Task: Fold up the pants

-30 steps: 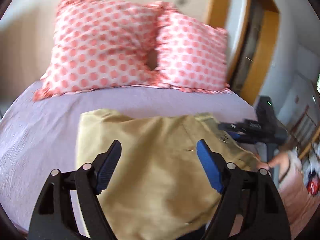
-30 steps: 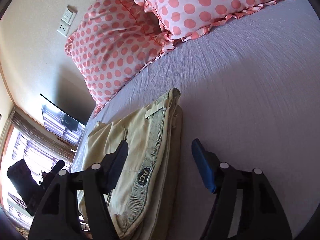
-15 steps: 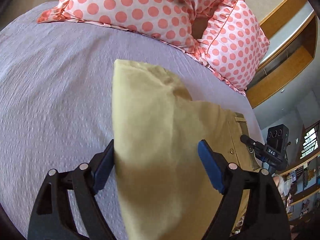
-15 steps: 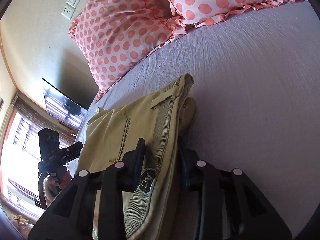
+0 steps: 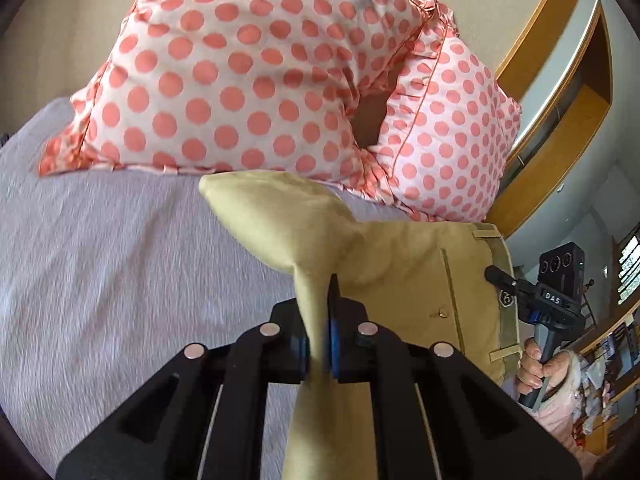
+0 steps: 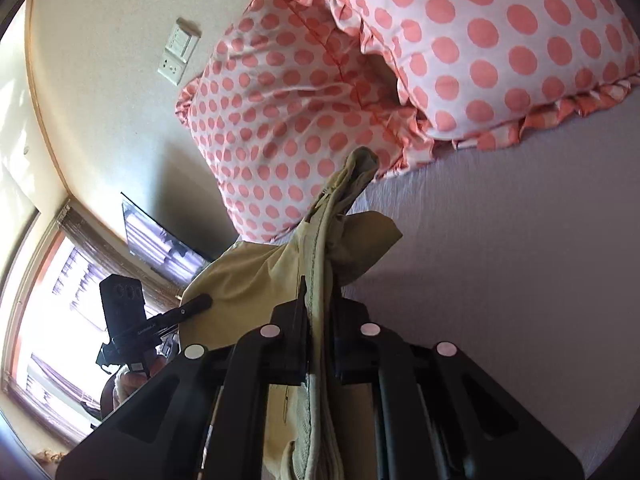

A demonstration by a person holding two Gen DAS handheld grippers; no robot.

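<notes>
1. Left wrist view: the left gripper [image 5: 320,320] is pinched tight on a fold of the khaki pants [image 5: 400,272] — cloth bunches up between its fingers and rises ahead of them, above the lilac bedsheet [image 5: 100,260]. Polka-dot pillows [image 5: 240,72] sit beyond.
2. Right wrist view: the right gripper [image 6: 320,304] is clamped on the pants [image 6: 256,276] at the waistband edge — the rest drapes off to its left, toward the other tool.
</notes>
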